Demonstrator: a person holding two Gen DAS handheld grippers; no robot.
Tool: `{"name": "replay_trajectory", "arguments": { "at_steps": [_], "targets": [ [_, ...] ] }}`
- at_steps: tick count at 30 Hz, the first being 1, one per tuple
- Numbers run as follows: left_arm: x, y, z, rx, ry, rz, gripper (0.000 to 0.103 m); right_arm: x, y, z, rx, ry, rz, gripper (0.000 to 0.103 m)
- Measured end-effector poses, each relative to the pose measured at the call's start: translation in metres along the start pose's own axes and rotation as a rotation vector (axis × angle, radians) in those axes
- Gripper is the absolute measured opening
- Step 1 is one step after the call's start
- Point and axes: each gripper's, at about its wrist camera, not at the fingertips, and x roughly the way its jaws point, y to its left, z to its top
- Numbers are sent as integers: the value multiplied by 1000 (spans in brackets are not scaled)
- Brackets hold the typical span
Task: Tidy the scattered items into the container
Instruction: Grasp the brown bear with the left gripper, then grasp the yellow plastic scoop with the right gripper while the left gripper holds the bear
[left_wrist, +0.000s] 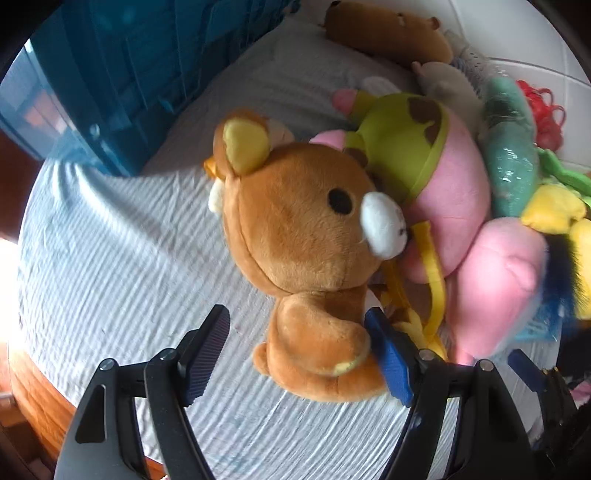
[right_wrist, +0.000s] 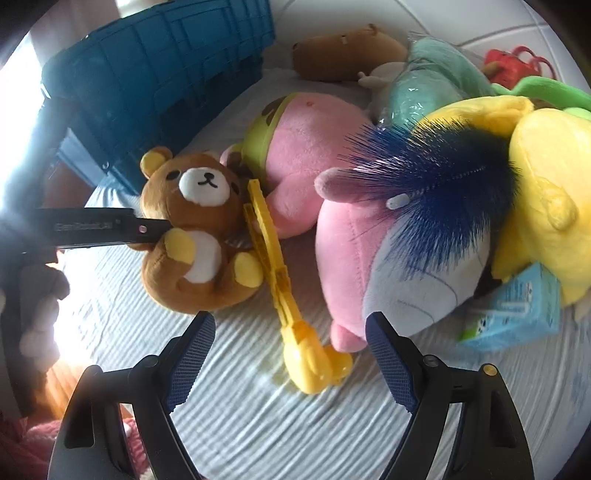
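A brown bear plush (left_wrist: 295, 229) lies on its back on the white ribbed sheet (left_wrist: 122, 258). My left gripper (left_wrist: 297, 356) hangs open over the bear's legs; the right pad is against a foot and the left pad stands apart. In the right wrist view one finger of the left gripper (right_wrist: 110, 229) reaches the bear (right_wrist: 195, 236) at its arm. A yellow plastic scoop tong (right_wrist: 273, 266) lies beside the bear. Its round end sits between the fingers of my open right gripper (right_wrist: 291, 354), untouched. The blue crate (right_wrist: 166, 62) stands behind the bear.
A pink plush in green shorts (right_wrist: 306, 147), a pink and grey donkey plush with a dark blue mane (right_wrist: 388, 266), a yellow plush (right_wrist: 546, 192), a light blue carton (right_wrist: 517, 310), a wrapped teal plush (right_wrist: 424, 85) and a brown plush (right_wrist: 347, 51) crowd the right. The bed's wooden edge (left_wrist: 33, 391) runs along the left.
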Motion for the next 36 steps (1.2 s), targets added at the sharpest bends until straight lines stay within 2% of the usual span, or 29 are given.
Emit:
{"name": "replay_trajectory", "arguments": {
  "at_steps": [4, 8, 12, 15, 17, 25, 29, 32, 36],
  "targets": [
    [13, -11, 6, -23, -22, 30, 75, 5, -20, -2, -31, 13, 15, 84],
    [35, -16, 16, -58, 4, 50, 77, 9, -37, -4, -25, 20, 19, 84],
    [42, -23, 16, -7, -26, 79, 75, 14, -53, -7, 10, 26, 11, 84],
    [35, -19, 15, 29, -17, 68, 68, 16, -59, -9, 36, 31, 6, 84],
    [24, -10, 13, 70, -24, 94, 64, 16, -58, -9, 50, 27, 8, 84],
    [-25, 47, -6, 189, -67, 205, 64, 8, -21, -9, 68, -20, 26, 84],
    [-29, 58, -18, 265, -56, 223, 63, 6, 5, -7, 56, -39, 62, 75],
    [-22, 58, -22, 270, -29, 197, 63, 19, 22, -5, 38, -15, 79, 62],
    [-9, 60, -27, 265, 3, 189, 63, 41, 28, 6, 39, 35, 88, 56]
  ]
}}
